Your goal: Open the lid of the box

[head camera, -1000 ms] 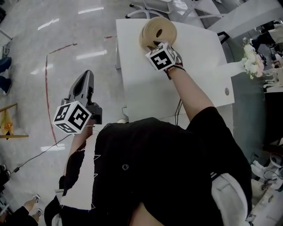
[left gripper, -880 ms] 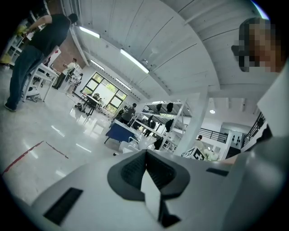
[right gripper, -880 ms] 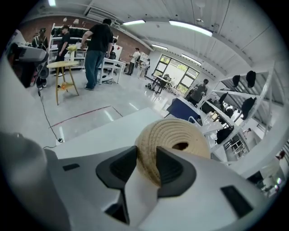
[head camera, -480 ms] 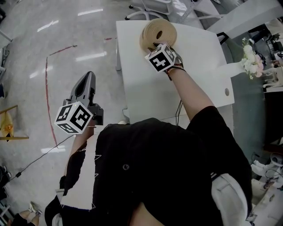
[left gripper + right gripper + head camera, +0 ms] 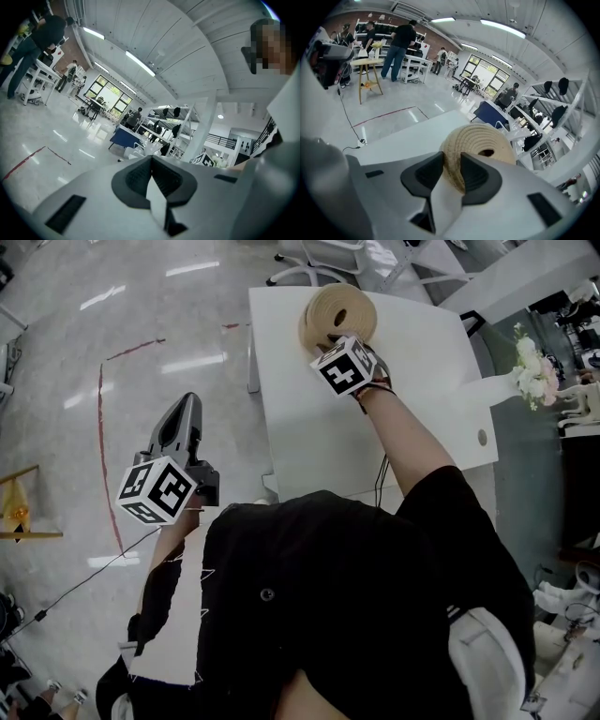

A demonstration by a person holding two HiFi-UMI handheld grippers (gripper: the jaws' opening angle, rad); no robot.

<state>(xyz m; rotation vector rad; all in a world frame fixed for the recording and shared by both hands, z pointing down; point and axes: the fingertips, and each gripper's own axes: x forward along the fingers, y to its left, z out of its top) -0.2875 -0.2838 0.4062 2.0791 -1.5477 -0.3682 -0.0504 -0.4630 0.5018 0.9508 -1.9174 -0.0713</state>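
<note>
A round woven straw box (image 5: 339,310) with a hole in its lid stands at the far end of the white table (image 5: 309,432). My right gripper (image 5: 338,339) reaches it from the near side, its marker cube hiding the fingertips in the head view. In the right gripper view the lid's woven rim (image 5: 454,159) fills the gap of my right gripper (image 5: 452,163), whose jaws are closing, both pads against the weave. My left gripper (image 5: 185,402) hangs over the floor left of the table, shut with nothing in it; in the left gripper view its pads (image 5: 151,164) meet.
A bunch of pale flowers (image 5: 532,367) sits off the table's right side, a white chair (image 5: 314,259) behind its far edge. A red line (image 5: 100,427) and a cable (image 5: 84,568) run over the glossy floor. People stand at benches (image 5: 398,47) far off.
My right gripper has shifted slightly at the box's near rim. The left gripper has stayed almost where it was.
</note>
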